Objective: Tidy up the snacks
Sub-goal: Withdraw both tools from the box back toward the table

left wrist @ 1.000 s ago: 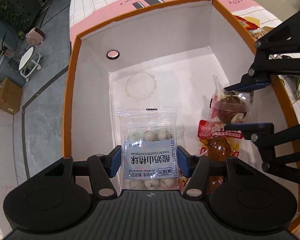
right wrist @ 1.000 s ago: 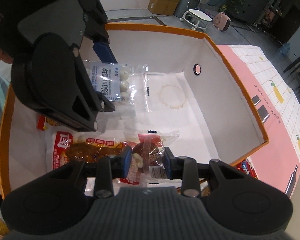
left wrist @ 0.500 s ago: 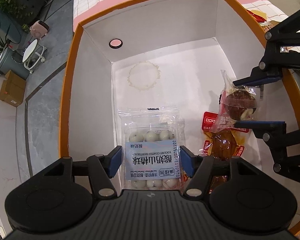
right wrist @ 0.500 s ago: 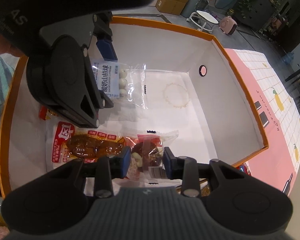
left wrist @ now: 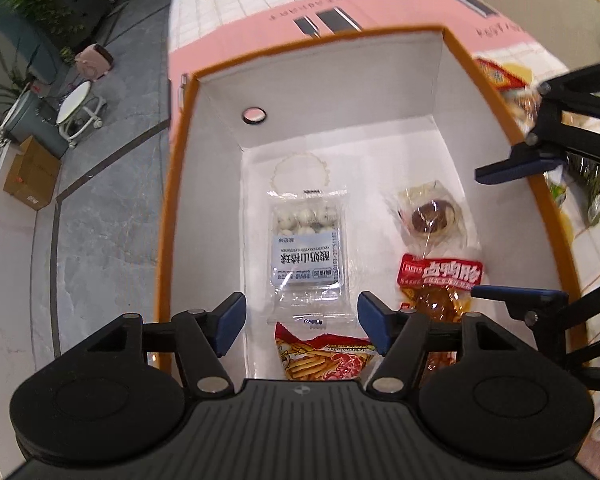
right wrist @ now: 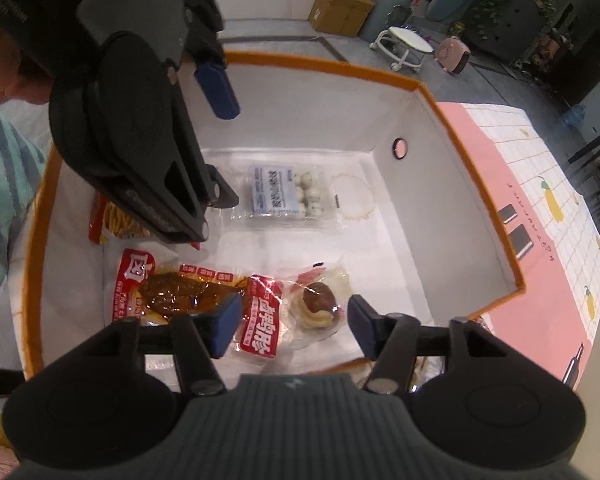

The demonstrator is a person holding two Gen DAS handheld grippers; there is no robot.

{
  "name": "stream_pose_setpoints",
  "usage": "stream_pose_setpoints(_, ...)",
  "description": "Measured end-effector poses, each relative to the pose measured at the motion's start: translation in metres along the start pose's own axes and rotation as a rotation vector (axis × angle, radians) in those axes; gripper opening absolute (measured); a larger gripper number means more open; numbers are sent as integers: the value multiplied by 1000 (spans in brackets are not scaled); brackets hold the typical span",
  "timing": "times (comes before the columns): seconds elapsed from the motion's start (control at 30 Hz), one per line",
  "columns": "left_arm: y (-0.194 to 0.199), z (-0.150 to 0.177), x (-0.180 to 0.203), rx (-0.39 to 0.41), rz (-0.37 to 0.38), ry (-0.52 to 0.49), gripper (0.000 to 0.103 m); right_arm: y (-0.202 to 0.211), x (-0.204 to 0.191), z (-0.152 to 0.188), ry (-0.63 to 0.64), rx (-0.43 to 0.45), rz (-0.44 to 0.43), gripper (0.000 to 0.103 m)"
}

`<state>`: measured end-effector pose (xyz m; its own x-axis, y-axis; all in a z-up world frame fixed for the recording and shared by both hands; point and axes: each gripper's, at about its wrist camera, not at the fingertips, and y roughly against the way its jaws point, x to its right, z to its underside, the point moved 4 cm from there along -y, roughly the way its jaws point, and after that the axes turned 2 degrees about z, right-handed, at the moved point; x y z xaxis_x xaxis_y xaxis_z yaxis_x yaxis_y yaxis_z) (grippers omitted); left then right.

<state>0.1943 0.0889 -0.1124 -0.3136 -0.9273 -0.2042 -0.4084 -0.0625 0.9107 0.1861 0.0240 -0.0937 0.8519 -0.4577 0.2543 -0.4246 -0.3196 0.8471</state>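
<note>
An orange-rimmed box (left wrist: 172, 200) with white walls holds the snacks. A clear pack of yogurt-coated hawthorn balls (left wrist: 306, 248) lies flat on its floor, ahead of my open left gripper (left wrist: 302, 320), untouched. To its right lies a clear-wrapped chocolate pastry (left wrist: 432, 216). A red braised-meat pack (left wrist: 440, 280) is beside it. My right gripper (right wrist: 296, 330) hovers over the pastry (right wrist: 318, 304); its jaws are opening and the pads stand clear of the wrapper. In the right wrist view the left gripper (right wrist: 224, 140) hangs above the hawthorn pack (right wrist: 288, 196).
A red chips bag (left wrist: 324, 356) lies at the box's near end. More snack packs (left wrist: 500, 76) sit outside the box on the pink and white tablecloth (left wrist: 260, 8). A person's striped sleeve (right wrist: 0, 168) is at the left. The floor lies beyond the table edge.
The left gripper widened and let go of the hawthorn pack, which now lies on the box floor. The right gripper opened off the pastry, which dropped beside the red pack.
</note>
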Motion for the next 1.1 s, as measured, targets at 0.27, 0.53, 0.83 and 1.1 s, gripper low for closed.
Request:
stream_pose_setpoints(0.27, 50, -3, 6, 162, -22, 129, 75, 43, 22, 14, -214, 128, 33, 67)
stream_pose_setpoints(0.53, 102, -3, 38, 340, 50, 262, 75, 88, 40, 54, -466, 199, 112, 67)
stream_pose_setpoints(0.83, 122, -4, 99, 432, 99, 271, 75, 130, 53, 118, -687, 235, 209, 78)
stream_pose_setpoints(1.1, 104, -3, 147, 435, 155, 245, 74, 133, 56, 178, -816, 200, 304, 81)
